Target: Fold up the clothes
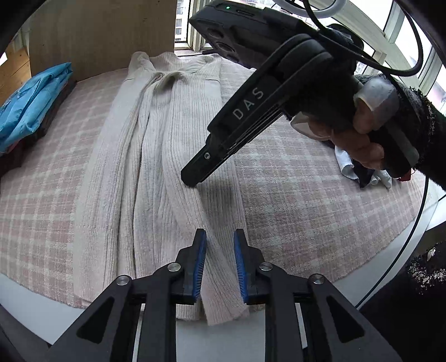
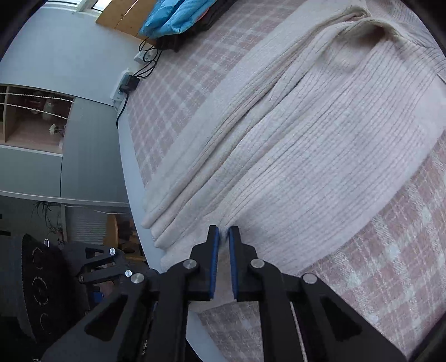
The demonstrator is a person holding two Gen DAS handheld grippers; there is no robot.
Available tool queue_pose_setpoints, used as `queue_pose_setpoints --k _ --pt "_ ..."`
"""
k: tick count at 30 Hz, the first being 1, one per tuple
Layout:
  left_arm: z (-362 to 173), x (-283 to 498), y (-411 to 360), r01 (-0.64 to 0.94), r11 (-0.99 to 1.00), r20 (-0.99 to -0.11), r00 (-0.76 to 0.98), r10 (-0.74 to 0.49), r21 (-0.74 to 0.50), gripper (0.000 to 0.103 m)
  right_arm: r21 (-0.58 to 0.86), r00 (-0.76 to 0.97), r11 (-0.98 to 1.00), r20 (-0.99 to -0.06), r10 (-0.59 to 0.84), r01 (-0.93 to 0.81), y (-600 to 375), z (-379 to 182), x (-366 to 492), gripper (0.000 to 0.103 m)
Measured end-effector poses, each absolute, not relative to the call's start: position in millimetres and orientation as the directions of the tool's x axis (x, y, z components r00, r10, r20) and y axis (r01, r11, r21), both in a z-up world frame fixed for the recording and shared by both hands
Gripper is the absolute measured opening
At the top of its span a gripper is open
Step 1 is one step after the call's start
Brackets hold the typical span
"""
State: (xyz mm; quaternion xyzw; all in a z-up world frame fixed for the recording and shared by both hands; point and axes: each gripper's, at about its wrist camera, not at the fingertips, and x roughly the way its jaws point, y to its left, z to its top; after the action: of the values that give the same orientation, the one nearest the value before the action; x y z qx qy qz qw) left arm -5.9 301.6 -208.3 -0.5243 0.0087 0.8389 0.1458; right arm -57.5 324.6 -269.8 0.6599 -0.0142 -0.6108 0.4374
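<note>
From my left claw (image 1: 220, 236), jaws apart over a sleeve of the ribbed cream cardigan (image 1: 156, 172) lying lengthwise mid-bed (image 1: 306, 200); my right claw's tips (image 1: 192, 181) hide in knit. From my right claw (image 2: 222, 232), steeply down-tilted, pads pinch the cardigan's hem (image 2: 278, 172) near the bed's edge.

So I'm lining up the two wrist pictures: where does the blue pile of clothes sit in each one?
Left wrist view: the blue pile of clothes lies at the left edge, left of the cream ribbed sweater, before a wooden board.
Right wrist view: the pile is at the top edge, left of centre, beyond the sweater.
Shared landmark: the pink checked bedspread under both.
</note>
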Motion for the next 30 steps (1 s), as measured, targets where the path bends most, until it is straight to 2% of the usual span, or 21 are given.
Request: queue_pose_setpoints --k 1,4,5,7,9,11,13,18,20,22,23,25,27,30 --pt "-209 -5 296 -0.242 -0.959 -0.884 -0.403 0.238 -0.148 0.035 0.606 0.24 -0.607 -0.781 -0.577 0.514 330 -268 -57 0.007" --pt "-208 -6 275 -0.191 -0.961 -0.873 -0.409 0.265 -0.202 0.036 0.616 0.22 -0.618 -0.772 -0.596 0.488 344 -263 -58 0.006" --pt "-211 -9 271 -0.176 -0.959 -0.873 -0.404 0.274 -0.22 0.04 0.61 0.215 -0.632 -0.779 -0.589 0.478 346 -263 -58 0.008" --pt "-219 -14 269 -0.169 -0.955 -0.875 -0.385 0.293 -0.245 0.041 0.594 0.234 -0.668 -0.799 -0.554 0.448 343 -267 -60 0.014" --pt "-228 -17 274 -0.196 -0.944 -0.873 -0.367 0.322 -0.266 0.038 0.585 0.245 -0.686 -0.808 -0.535 0.432 336 -268 -62 0.032" --pt "-231 -14 281 -0.215 -0.931 -0.858 -0.371 0.356 -0.294 0.019 0.553 0.222 -0.683 -0.828 -0.515 0.478 326 -264 -59 0.033" --pt "-232 -11 289 -0.243 -0.927 -0.857 -0.367 0.362 -0.287 0.01 0.537 0.218 -0.683 -0.838 -0.5 0.495 316 -262 -54 0.035" --pt "-222 -7 301 -0.287 -0.909 -0.834 -0.384 0.397 -0.301 0.009 0.54 0.26 -0.684 -0.84 -0.476 0.491 303 -273 -45 0.037" --pt "-215 -6 303 -0.299 -0.901 -0.82 -0.393 0.416 -0.314 0.01 0.548 0.243 -0.663 -0.831 -0.501 0.509 306 -274 -42 0.036" --pt "-212 -8 300 -0.287 -0.913 -0.834 -0.393 0.388 -0.289 0.017 0.587 0.228 -0.626 -0.796 -0.56 0.513 316 -269 -42 0.009" --pt "-211 -8 296 -0.275 -0.922 -0.842 -0.397 0.366 -0.271 0.027 0.611 0.222 -0.614 -0.776 -0.591 0.5 324 -266 -43 0.007" --pt "-209 -8 279 -0.234 -0.925 -0.833 -0.407 0.374 -0.3 0.038 0.665 0.204 -0.593 -0.726 -0.657 0.455 343 -258 -46 0.007" --pt "-207 -8 258 -0.188 -0.92 -0.811 -0.435 0.391 -0.343 0.039 0.683 0.169 -0.59 -0.703 -0.691 0.43 360 -250 -47 0.007" --pt "-213 -16 249 -0.173 -0.943 -0.839 -0.429 0.333 -0.286 0.038 0.687 0.147 -0.588 -0.695 -0.704 0.428 369 -242 -44 0.007"
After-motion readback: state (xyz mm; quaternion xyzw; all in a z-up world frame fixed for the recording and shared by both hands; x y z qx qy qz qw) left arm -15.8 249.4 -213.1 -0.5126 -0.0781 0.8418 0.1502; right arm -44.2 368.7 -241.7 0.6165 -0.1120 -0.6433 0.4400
